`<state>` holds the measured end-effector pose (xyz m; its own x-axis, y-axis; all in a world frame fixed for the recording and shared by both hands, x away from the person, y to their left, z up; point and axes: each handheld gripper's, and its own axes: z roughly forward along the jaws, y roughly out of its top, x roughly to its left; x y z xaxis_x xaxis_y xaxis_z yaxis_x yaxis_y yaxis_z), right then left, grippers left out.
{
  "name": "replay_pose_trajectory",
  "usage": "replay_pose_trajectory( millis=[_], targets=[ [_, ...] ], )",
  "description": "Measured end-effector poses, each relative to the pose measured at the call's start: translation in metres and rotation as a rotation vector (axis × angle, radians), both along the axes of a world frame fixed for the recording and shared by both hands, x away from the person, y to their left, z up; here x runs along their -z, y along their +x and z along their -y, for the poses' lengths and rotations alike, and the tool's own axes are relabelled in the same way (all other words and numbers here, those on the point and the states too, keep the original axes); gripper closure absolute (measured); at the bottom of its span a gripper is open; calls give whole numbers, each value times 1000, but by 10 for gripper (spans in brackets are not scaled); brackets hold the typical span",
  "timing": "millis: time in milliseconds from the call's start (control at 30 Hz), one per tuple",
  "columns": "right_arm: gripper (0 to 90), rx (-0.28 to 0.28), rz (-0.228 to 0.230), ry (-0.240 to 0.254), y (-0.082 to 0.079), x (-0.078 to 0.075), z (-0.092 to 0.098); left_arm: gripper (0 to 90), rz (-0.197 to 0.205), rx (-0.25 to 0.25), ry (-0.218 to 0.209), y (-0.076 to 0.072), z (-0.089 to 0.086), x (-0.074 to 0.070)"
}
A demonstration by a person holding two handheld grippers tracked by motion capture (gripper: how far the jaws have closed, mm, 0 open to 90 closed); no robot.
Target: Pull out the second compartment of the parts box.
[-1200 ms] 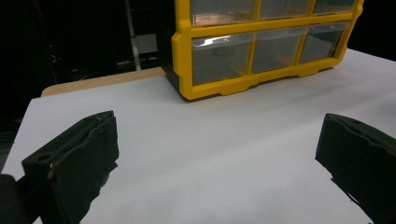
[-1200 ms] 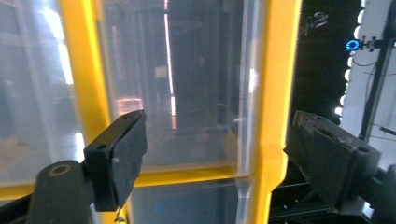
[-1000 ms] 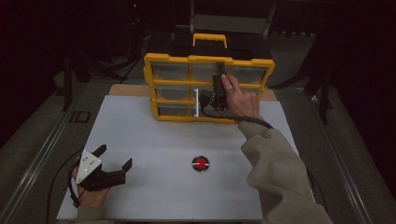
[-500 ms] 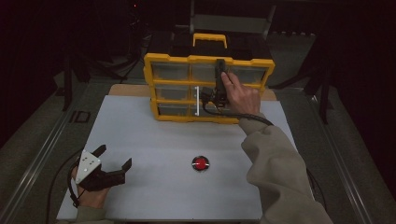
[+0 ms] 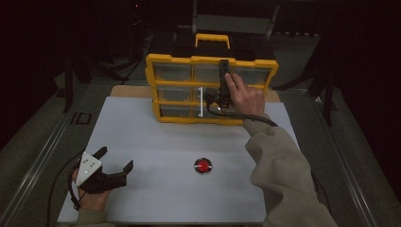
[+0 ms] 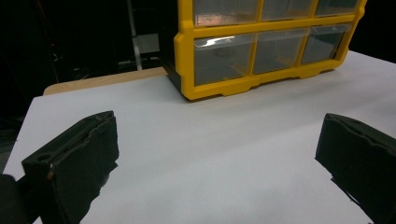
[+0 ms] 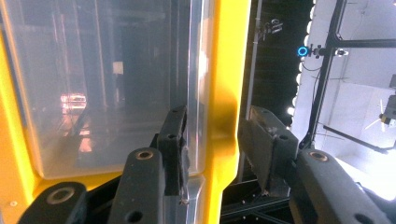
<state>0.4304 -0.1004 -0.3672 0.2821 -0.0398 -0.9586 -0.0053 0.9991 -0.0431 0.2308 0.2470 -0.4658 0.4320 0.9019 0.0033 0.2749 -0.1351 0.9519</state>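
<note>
Yellow drawer cabinet (image 5: 189, 90) with clear drawer fronts stands at the far edge of the white surface (image 5: 156, 142). The right gripper (image 5: 224, 71), held by the right hand (image 5: 243, 97), lies against the cabinet's upper right front, its fingers having just been closing. A red button (image 5: 203, 165) sits mid-surface. The left gripper (image 5: 113, 161) rests near the lower left corner, fingers spread.

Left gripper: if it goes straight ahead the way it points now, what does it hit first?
Probably the yellow drawer organizer. The left gripper sits open over bare white table, nothing between its jaws, and the organizer's lower-left drawers lie ahead. Depth unclear; it might skim the tabletop first.
</note>
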Motion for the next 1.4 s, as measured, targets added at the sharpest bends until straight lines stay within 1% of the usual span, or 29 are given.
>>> replay_pose_trajectory(
  millis=[100, 167, 300, 433, 500, 700, 733, 800, 833, 900, 933, 967, 1033, 1167, 1400],
  targets=[
    [602, -3, -1, 5, 0, 0, 0, 0, 0, -2, -3, 0, 0, 0],
    [611, -4, -10, 16, -1, -1, 0, 0, 0, -2, -2, 0, 0, 0],
    [611, -4, -13, 19, -1, -2, 0, 0, 0, -1, -1, 0, 0, 0],
    [627, -10, -15, 24, -4, -2, 0, 0, 0, -3, -3, 0, 0, 0],
    [640, -18, -25, 35, -7, -2, 1, 0, -2, -4, -3, 0, 0, 0],
    [650, -22, -32, 26, -11, -3, 2, 0, -2, -4, -2, 0, 0, 0],
    [663, -20, -44, 24, -13, -4, 2, 0, -2, -5, -3, 0, 0, 0],
    [671, -19, -48, 22, -14, -4, 2, 0, -3, -5, -3, 0, 0, 0],
    [692, -19, -61, 18, -15, -5, 2, 0, -3, -4, -3, 0, 0, 0],
    [706, -19, -72, 21, -15, -6, 2, 0, -3, -4, -3, 0, 0, 0],
    [706, -19, -72, 21, -15, -6, 2, 0, -3, -4, -3, 0, 0, 0],
    [721, -12, -90, 19, -16, -7, 1, 0, -2, -5, -4, 0, 0, 0],
    [732, -6, -107, 13, -17, -9, 0, 0, -1, -6, -4, 0, -1, 0],
    [767, -1, -127, 10, -17, -10, 0, 1, -2, -7, -4, 0, 0, 0],
    [778, 9, -144, 21, -18, -12, -2, 1, -4, -9, -10, 0, -1, 0]
  ],
)
